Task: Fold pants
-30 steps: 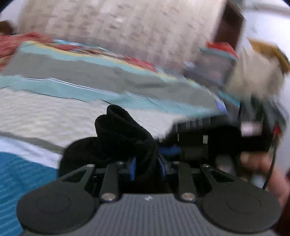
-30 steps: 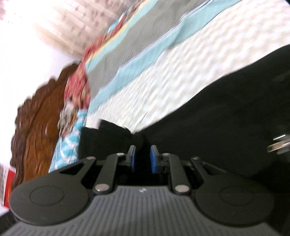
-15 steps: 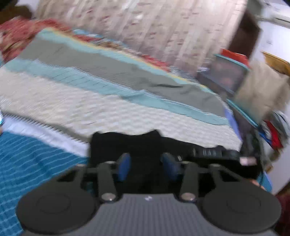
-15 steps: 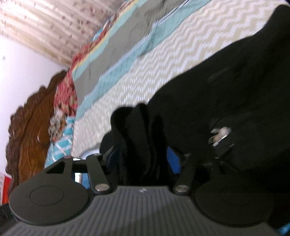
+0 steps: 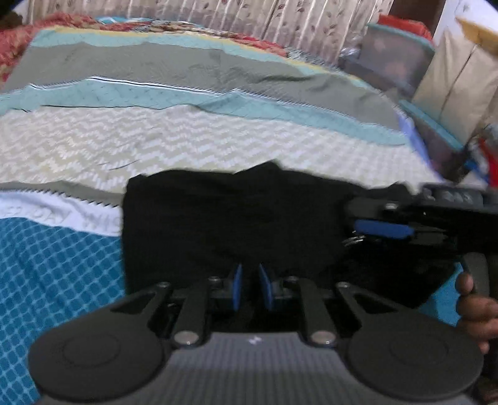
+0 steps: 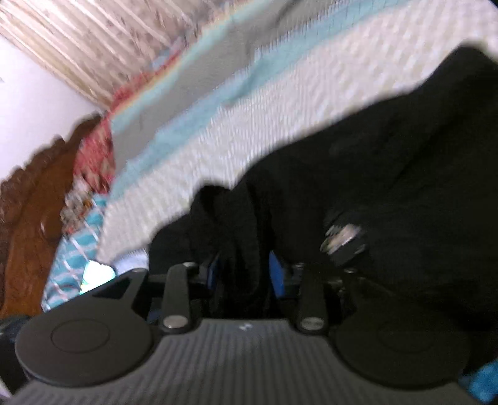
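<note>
The black pants (image 5: 230,224) lie folded in a flat block on the bed, seen in the left wrist view. My left gripper (image 5: 250,289) sits at their near edge, its blue pads nearly together with nothing between them. My right gripper (image 5: 382,229) shows from the side at the pants' right edge. In the right wrist view the right gripper (image 6: 246,274) has its jaws apart, and a bunched fold of the black pants (image 6: 404,162) lies loose between the blue pads.
The bed (image 5: 186,140) has a striped cover in grey, teal, cream zigzag and blue check. A carved wooden headboard (image 6: 34,199) stands at its end. Stacked storage boxes (image 5: 398,59) and a curtain (image 5: 249,15) are behind the bed.
My left gripper let go of the bunched pants, which now lie flat, then closed its jaws empty. My right gripper opened from its grip on the cloth.
</note>
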Tool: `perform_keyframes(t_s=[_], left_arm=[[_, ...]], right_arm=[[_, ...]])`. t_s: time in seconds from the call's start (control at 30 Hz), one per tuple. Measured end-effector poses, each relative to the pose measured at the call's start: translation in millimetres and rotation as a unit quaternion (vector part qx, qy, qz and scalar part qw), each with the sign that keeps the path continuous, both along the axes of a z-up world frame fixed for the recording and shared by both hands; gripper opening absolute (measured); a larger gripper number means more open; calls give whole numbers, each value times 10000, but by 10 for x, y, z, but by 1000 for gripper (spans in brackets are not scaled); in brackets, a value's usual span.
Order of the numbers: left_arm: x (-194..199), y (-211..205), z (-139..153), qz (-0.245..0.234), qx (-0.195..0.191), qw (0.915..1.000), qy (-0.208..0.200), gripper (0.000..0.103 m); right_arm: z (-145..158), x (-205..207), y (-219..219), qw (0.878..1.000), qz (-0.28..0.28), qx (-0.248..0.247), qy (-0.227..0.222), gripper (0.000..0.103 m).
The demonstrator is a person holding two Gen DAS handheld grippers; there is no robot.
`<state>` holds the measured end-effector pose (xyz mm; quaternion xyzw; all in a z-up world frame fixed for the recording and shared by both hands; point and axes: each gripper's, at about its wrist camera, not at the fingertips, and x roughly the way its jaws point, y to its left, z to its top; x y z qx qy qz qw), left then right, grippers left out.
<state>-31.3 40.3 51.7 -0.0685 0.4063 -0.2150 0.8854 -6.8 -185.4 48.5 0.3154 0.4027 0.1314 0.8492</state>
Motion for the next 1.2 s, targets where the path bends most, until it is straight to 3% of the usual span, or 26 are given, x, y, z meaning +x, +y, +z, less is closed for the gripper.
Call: perform_keyframes(t_s=[0.03,0.13,0.2,0.33,0.43,0.53,0.6,0.63,0.73,0.83,0.87,0.97,1.0,1.03,1.1,1.2], left_arm=[[-5,7,73,-13,-166,9999,-19,16],[59,-80,273,-88,-420,9988,-241,17],[178,-189,324,-159,-424,9986,-290,17],[518,-500,274,-298,-223,9989,-270,17],[793,-761,100,-417,89,9991,-12,17],[1004,-956,-148,-517,232,9971,513,17],[1109,-1049,-364,-540,256,9937,947,10],[1133,-1089,-429,-509,358,9931,993,7],[1178,-1118,-387,-410,415,9920,1121,6],[1134,-1006,-143,-364,55,9922,1195,9],[1095,-962,6,-328,-184,9934,1087,18],[1005,-949,402,-355,-731,9932,838,58],[980,-994,513,-457,-825,9926,766,67],[955,-1065,607,-630,-846,9919,707,72],[904,-1269,732,-1006,-701,9903,653,96],[914,-1610,732,-1397,-194,9863,859,101]], right_arm=[[99,-92,-151,9996,-104,28,-257,39],[330,-397,-651,9923,-853,-302,-843,58],[401,-600,-1000,9825,-1452,-552,-1031,61],[307,-852,-1596,9670,-2348,-598,-786,63],[117,-924,-1802,9625,-2655,-307,-471,64],[-82,-906,-1846,9641,-2646,99,-209,64],[-143,-886,-1785,9670,-2525,304,-149,64],[-189,-862,-1766,9688,-2446,381,-149,63],[-196,-851,-1683,9747,-2213,306,-44,23],[-71,-928,-1638,9769,-2124,198,-160,21],[-8,-947,-1604,9781,-2063,101,-256,21],[197,-928,-1408,9826,-1736,-225,-626,21],[279,-922,-1312,9839,-1568,-341,-788,21],[351,-905,-1204,9848,-1386,-467,-935,21],[448,-846,-974,9851,-1030,-761,-1145,21],[560,-802,-580,9789,-487,-1404,-1405,21]])
